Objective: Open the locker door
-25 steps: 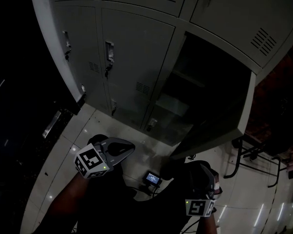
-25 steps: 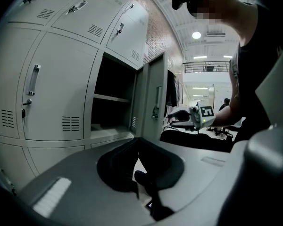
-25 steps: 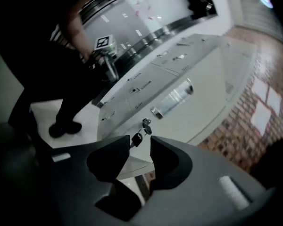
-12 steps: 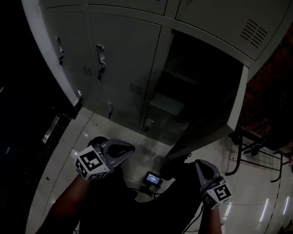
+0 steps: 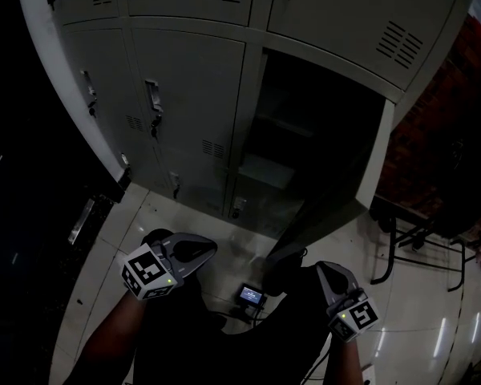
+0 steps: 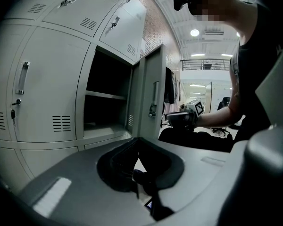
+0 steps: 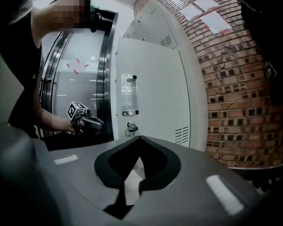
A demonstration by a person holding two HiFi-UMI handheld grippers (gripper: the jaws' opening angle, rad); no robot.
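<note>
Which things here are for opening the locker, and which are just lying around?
For the job: locker door, standing open; its handle; left gripper and right gripper, both shut, empty.
Just lying about: small screen gadget on the floor; papers on the brick wall.

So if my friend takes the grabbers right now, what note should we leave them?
Left gripper: shut, empty, held low by the body.
Right gripper: shut, empty, also low, not touching the door.
Locker door: swung wide open. Its compartment is dark, with a shelf showing.
Done: the door is open.
Left: nothing, as far as I can tell.
</note>
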